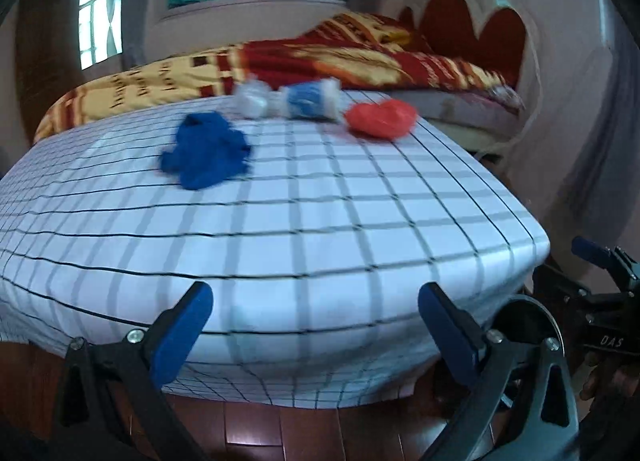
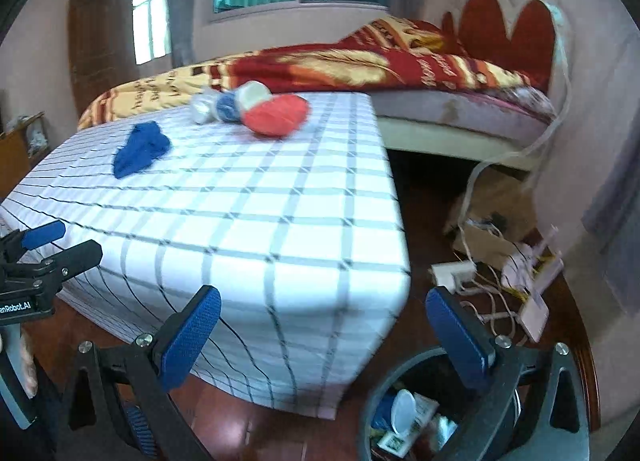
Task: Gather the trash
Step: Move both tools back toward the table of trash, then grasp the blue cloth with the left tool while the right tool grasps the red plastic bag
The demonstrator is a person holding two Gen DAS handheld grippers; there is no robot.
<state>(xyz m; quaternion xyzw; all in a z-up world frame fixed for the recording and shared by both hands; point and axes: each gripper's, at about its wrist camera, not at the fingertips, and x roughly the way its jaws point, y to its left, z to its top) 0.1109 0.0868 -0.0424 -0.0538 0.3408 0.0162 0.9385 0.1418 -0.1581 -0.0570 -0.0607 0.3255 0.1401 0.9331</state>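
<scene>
On the checked tablecloth (image 1: 320,221) lie a crumpled blue piece (image 1: 206,153), a white wad (image 1: 251,100), a blue-and-white wad (image 1: 310,98) and a red crumpled bag (image 1: 380,117). They also show in the right wrist view: blue piece (image 2: 140,149), white wad (image 2: 202,106), blue-and-white wad (image 2: 240,99), red bag (image 2: 278,113). My left gripper (image 1: 316,313) is open and empty before the table's near edge. My right gripper (image 2: 324,321) is open and empty at the table's near right corner, above a black bin (image 2: 404,417) holding trash.
A bed (image 2: 440,69) with a red-and-yellow blanket stands behind the table. A power strip (image 2: 454,273), cables and a cardboard box (image 2: 492,229) lie on the wooden floor at the right. The other gripper shows at each view's edge.
</scene>
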